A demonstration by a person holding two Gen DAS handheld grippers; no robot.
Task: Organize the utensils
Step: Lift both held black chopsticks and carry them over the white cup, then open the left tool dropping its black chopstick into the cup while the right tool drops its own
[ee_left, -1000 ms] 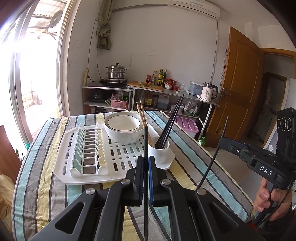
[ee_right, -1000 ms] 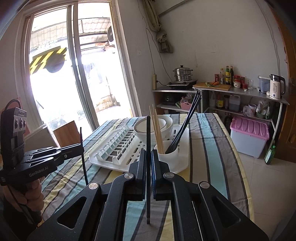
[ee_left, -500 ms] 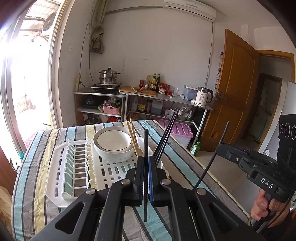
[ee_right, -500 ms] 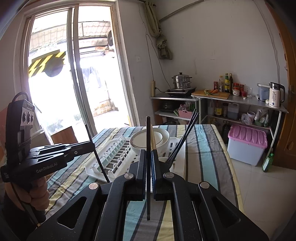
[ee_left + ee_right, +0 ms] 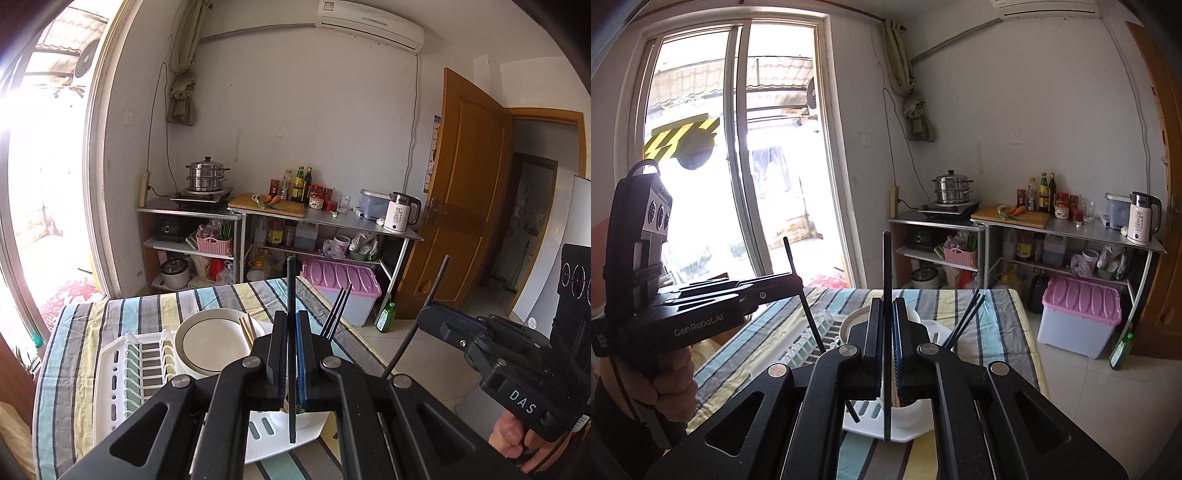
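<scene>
My left gripper [image 5: 291, 317] is shut on a black chopstick [image 5: 291, 280] that stands upright between its pads, above the table. My right gripper [image 5: 886, 306] is shut on a second black chopstick [image 5: 886, 266], also upright. Each gripper shows in the other's view: the right gripper [image 5: 424, 314] with its slanted chopstick [image 5: 417, 332], and the left gripper [image 5: 790, 280] with its chopstick [image 5: 809, 317]. Below both sits a white cup [image 5: 912, 413] on a white drying rack [image 5: 110, 369]. The cup holds black chopsticks [image 5: 336, 314] and wooden chopsticks [image 5: 246, 328].
A white bowl [image 5: 210, 339] rests on the rack, which lies on a striped tablecloth [image 5: 66, 354]. Beyond the table stand metal shelves [image 5: 325, 218] with a kettle, a steamer pot and bottles. A pink-lidded box [image 5: 340, 284], a green bottle [image 5: 386, 317] and a wooden door [image 5: 469, 206] are at right.
Both grippers have risen and drawn back from the rack, each still holding its chopstick. The cup, bowl and rack have sunk lower in both views.
</scene>
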